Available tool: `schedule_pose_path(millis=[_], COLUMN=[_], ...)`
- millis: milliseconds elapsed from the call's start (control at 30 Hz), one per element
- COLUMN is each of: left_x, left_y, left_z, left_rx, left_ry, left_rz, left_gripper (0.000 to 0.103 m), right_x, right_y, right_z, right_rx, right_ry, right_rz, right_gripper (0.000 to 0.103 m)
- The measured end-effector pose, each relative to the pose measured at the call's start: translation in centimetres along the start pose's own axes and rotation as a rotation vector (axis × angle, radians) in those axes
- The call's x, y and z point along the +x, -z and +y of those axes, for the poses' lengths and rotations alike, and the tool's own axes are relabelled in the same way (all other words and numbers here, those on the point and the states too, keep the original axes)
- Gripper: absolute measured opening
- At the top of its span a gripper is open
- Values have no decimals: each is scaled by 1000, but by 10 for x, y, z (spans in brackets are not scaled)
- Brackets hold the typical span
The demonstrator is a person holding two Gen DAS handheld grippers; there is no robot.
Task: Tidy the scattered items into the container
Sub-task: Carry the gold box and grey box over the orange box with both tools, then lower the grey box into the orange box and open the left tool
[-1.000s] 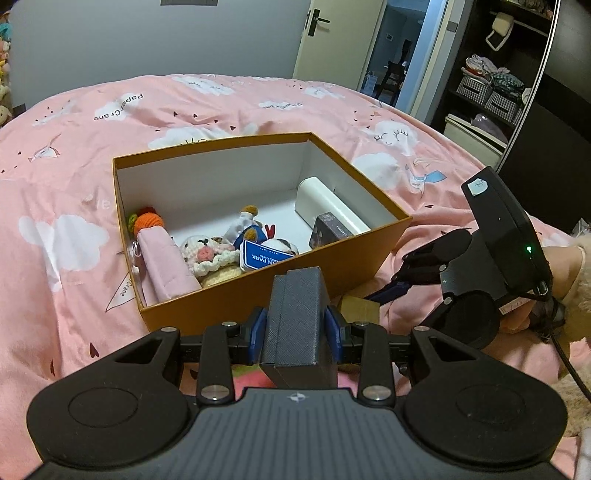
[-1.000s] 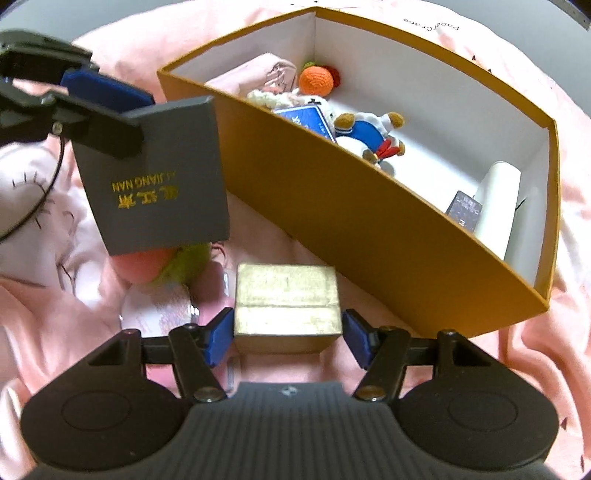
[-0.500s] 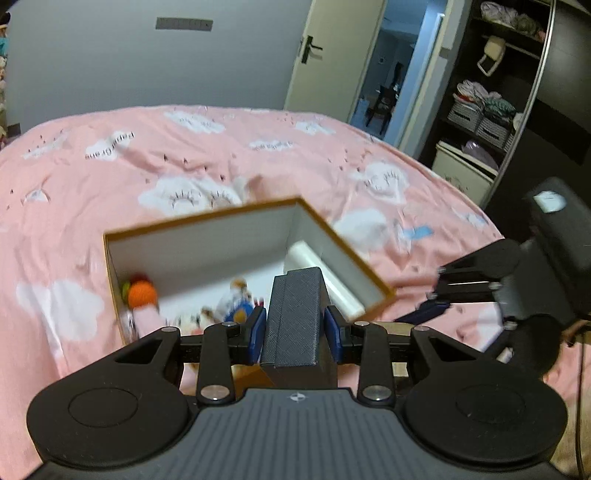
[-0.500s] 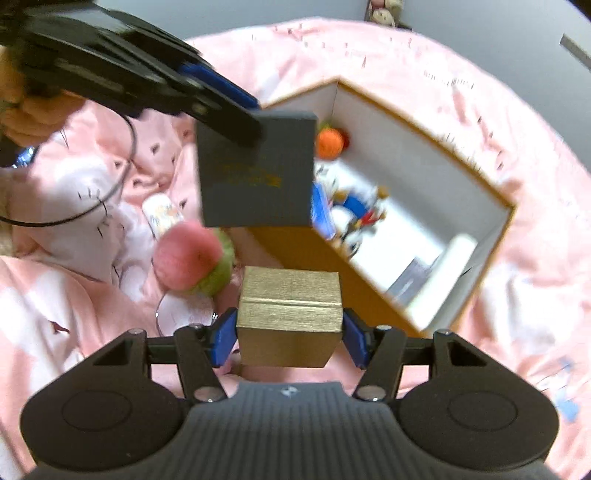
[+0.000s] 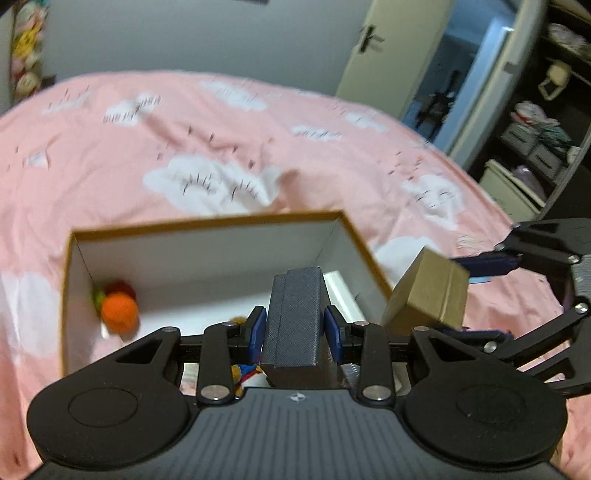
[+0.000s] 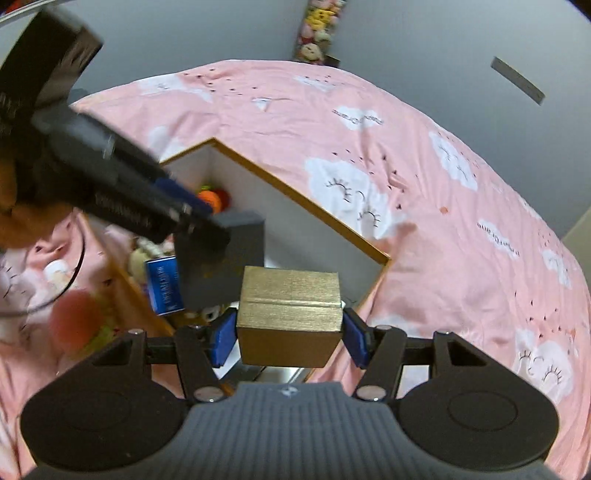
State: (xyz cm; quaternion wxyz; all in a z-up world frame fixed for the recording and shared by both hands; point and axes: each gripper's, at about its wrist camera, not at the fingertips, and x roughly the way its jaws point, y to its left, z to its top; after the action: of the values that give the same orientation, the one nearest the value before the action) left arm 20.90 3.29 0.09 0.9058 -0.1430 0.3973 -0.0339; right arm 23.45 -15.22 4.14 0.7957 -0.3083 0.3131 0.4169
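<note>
An open orange box with a white inside (image 5: 207, 223) (image 6: 295, 192) sits on the pink bed. My left gripper (image 5: 295, 328) is shut on a dark grey box (image 5: 295, 317) and holds it above the box's near side; it also shows in the right wrist view (image 6: 225, 266). My right gripper (image 6: 290, 334) is shut on a gold box (image 6: 290, 314) and holds it above the container's right end; the gold box also shows in the left wrist view (image 5: 428, 295). Inside lie an orange crochet toy (image 5: 120, 310), a blue card pack (image 6: 162, 286) and a white cylinder (image 5: 343, 291).
A pink and green plush ball (image 6: 75, 325) and a small white item (image 6: 55, 267) lie on the bedspread outside the box. A door and an open wardrobe with baskets (image 5: 532, 144) stand beyond the bed. Plush toys (image 6: 317, 29) hang on the far wall.
Both grippers have risen and moved forward over the orange box with their boxes still held. The right gripper lifted the gold box off the bedspread.
</note>
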Motion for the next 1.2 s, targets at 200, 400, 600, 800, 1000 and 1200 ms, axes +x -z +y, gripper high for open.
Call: schedule_pose_path(millis=[200, 400, 600, 800, 1000, 1200], left_x=[22, 35, 47, 55, 58, 61], left_y=[9, 22, 37, 44, 39, 38], left_z=[-16, -32, -39, -44, -39, -40], left_rx=[18, 28, -26, -46, -106, -137], left_ry=[-108, -145, -189, -182, -116, -61], left_rz=[63, 93, 130, 206, 235, 273], left_gripper=[39, 39, 38, 37, 37, 38], right_x=[15, 24, 25, 24, 25, 25], right_y=[3, 3, 6, 8, 9, 9], right_z=[-7, -14, -18, -16, -16, -17], right_rx=[-40, -80, -83, -86, -83, -77], right_ry=[-12, -17, -18, -15, -14, -11], right_rz=[-1, -4, -15, -21, -22, -18], right_gripper=[62, 62, 62, 62, 62, 62])
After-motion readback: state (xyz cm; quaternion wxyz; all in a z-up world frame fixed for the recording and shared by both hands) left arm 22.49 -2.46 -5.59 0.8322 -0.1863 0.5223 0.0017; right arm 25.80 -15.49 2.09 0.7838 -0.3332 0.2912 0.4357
